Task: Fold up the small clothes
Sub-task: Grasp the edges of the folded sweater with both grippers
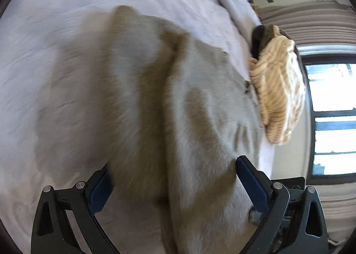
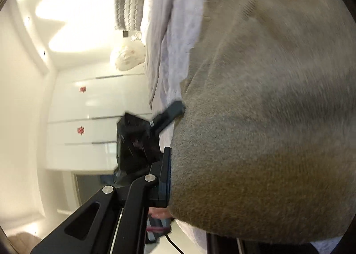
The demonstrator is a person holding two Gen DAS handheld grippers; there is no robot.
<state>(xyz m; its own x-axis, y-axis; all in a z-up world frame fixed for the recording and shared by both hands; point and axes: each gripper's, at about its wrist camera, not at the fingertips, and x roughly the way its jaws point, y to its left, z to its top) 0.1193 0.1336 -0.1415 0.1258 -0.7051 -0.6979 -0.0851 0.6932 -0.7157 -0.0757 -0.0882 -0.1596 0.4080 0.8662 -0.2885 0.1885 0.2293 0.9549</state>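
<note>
A grey-brown knit garment (image 1: pixel 169 107) lies across the pale lilac bed sheet (image 1: pixel 55 43) and runs down between the fingers of my left gripper (image 1: pixel 173 178). Its jaws stand wide apart, and the cloth hangs between them. In the right wrist view the same garment (image 2: pixel 267 120) fills the right side and drapes over my right gripper (image 2: pixel 222 176). Only its left finger (image 2: pixel 165 178) shows, pressed against the cloth; the other finger is hidden. The left gripper body (image 2: pixel 138 140) shows beside it.
A cream striped knit item (image 1: pixel 278 89) on a dark item (image 1: pixel 259 40) sits at the bed's far right edge. A window (image 1: pixel 331 118) and curtains lie beyond. In the right wrist view stand white cabinets (image 2: pixel 95 125) and a bunched sheet (image 2: pixel 169 31).
</note>
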